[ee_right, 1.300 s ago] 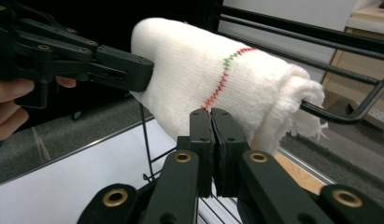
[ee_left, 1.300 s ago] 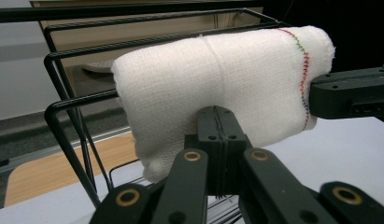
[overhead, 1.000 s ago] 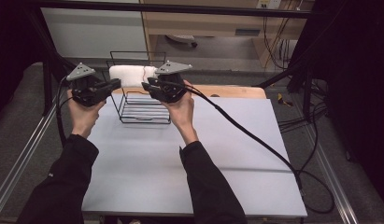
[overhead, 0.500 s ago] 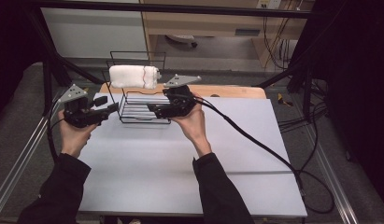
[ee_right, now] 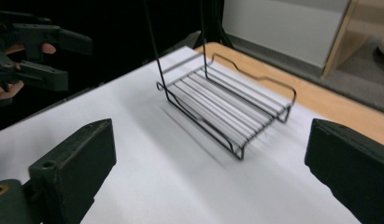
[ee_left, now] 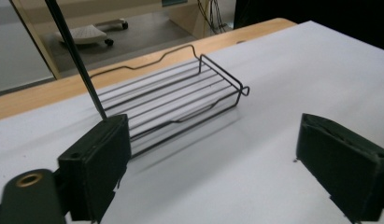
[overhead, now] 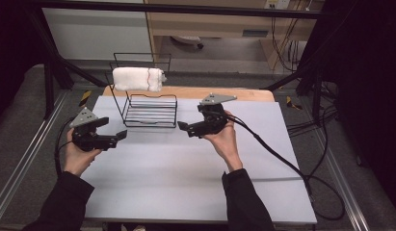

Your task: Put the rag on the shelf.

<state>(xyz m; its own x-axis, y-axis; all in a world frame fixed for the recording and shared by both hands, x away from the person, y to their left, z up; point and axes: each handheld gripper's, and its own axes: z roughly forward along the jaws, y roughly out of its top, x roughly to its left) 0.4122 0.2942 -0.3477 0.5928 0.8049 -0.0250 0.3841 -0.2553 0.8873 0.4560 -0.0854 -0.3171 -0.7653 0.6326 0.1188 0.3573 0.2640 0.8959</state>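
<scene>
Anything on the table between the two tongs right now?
Nothing: bare white table between left tongs and right tongs, per the high view; wire rack sits farther back.

the wire rack (overhead: 150, 108) stands on the desk (overhead: 195, 183) toward its far edge, left of centre. a rolled towel (overhead: 137, 78) rests on the rack's top. the left gripper (overhead: 113, 137) is left of the rack, the right gripper (overhead: 183, 127) right of it.

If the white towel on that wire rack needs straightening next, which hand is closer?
Probably left: the rolled towel lies over the rack's left half, nearer the left gripper. Both it and the right gripper are open and empty.
</scene>
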